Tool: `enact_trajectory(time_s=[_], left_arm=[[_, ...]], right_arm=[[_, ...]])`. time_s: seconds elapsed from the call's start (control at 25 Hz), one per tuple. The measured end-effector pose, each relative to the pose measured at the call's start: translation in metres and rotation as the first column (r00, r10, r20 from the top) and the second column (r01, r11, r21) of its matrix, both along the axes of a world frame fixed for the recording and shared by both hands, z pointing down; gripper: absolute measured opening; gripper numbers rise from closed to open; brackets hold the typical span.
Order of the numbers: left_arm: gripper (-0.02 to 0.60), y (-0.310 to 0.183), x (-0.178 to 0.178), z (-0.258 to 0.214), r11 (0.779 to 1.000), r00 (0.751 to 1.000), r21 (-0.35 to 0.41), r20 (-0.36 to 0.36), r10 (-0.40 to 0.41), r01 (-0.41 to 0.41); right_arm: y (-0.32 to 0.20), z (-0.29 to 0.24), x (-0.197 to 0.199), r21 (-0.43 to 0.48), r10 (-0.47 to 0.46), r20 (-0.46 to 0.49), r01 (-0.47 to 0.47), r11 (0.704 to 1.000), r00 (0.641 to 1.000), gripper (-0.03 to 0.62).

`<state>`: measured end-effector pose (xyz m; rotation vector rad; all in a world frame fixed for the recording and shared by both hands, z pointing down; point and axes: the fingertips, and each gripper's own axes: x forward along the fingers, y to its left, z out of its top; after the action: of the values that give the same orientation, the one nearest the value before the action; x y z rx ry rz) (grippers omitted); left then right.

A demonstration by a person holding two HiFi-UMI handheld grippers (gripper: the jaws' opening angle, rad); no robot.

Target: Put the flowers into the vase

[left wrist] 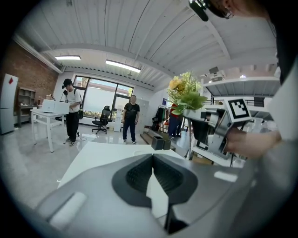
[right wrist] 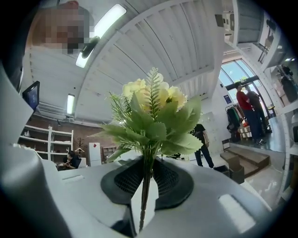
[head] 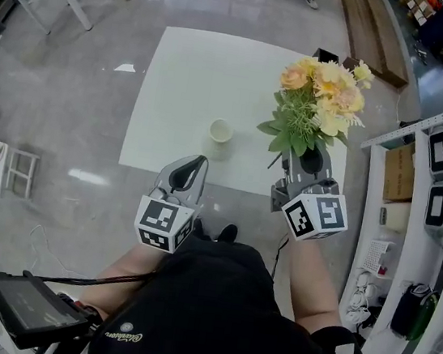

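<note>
At the near edge of the square white table, the grey left gripper hovers with its ribbed pads closed on nothing, probably kept free as a spare hand. Just beyond it stands the small cream cup-shaped vase, upright and holding no stems yet. Further right, well apart from the vase, the bunch of yellow and peach artificial flowers is held upright. Its thin stem is pinched between the pads of the right gripper, a hold that likely leaves the stem end free for the vase mouth. Foliage hides the grip from above, the stem's end runs out of sight, and the vase's inside cannot be made out.
</note>
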<state>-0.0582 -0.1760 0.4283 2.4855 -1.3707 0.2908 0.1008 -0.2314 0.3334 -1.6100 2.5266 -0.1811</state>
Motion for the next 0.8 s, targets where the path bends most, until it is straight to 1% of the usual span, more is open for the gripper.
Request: enact_trajectory(time_s=[0.2,0.44,0.64,0.8], left_arm=[[0.008,0.004,-0.02,0.003,0.998,0.998,-0.006,0.007,-0.06,0.06],[0.008,0.009,-0.047,0.004,0.992,0.992,-0.019,0.017,-0.127,0.127],[0.008,0.008,-0.064,0.006,0.988,0.988,-0.026,0.016,-0.153,0.153],[0.008,0.011,-0.072,0.012,0.985,0.986,-0.05,0.022,-0.165,0.166]], right_arm=[[-0.012,-0.011,-0.037,0.046,-0.069,0.007,0.069,0.997,0.998,0.054],[-0.03,-0.031,-0.087,0.1,-0.167,0.018,0.164,0.981,0.986,0.054],[-0.038,-0.03,-0.113,0.121,-0.21,0.014,0.207,0.971,0.978,0.054],[-0.042,-0.022,-0.123,0.129,-0.218,-0.005,0.217,0.968,0.976,0.054]])
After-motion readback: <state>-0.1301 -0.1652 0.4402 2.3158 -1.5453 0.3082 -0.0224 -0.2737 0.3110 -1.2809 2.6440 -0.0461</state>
